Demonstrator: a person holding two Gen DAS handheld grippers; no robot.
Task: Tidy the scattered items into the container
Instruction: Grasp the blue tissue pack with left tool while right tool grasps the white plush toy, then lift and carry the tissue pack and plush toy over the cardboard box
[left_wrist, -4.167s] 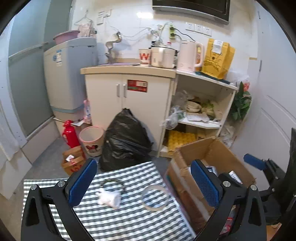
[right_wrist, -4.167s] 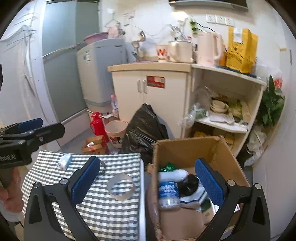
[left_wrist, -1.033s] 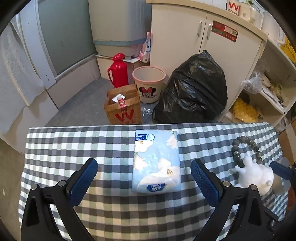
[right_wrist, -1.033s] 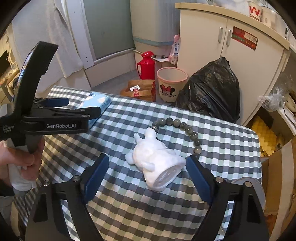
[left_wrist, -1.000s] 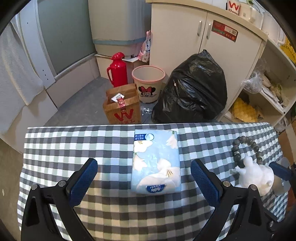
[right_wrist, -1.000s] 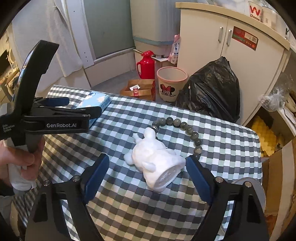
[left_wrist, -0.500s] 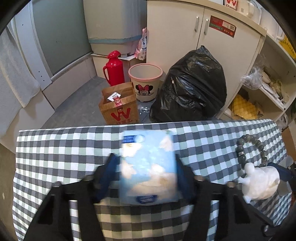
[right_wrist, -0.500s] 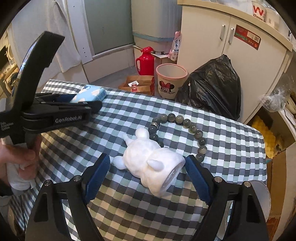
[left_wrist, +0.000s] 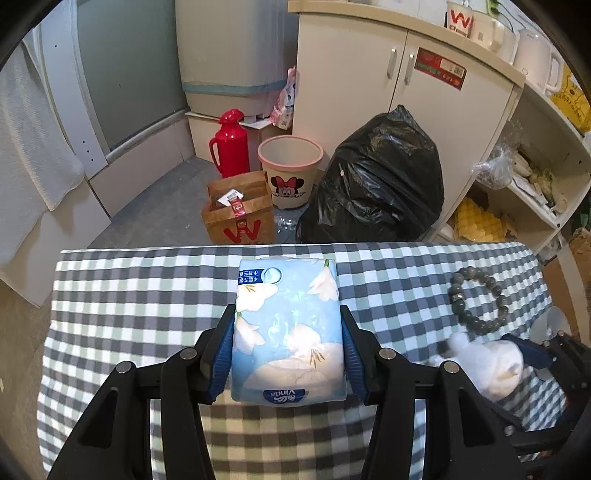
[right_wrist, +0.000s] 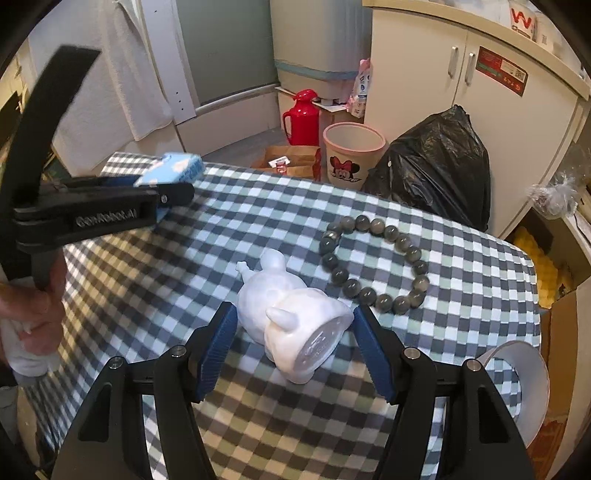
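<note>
One tissue pack (left_wrist: 287, 332) clamped, left hand-held gripper (left_wrist: 287, 363) | one figurine (right_wrist: 291, 314) pinched, right hand-held gripper (right_wrist: 293, 341)

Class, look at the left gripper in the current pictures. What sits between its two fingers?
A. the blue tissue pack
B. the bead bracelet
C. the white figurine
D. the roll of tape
A: the left gripper has both blue pads pressed against the sides of the blue tissue pack, while the white figurine lies between the right gripper's fingers instead.

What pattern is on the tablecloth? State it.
A grey, pale-green and white check on the tablecloth, clearest in the right wrist view.
</note>
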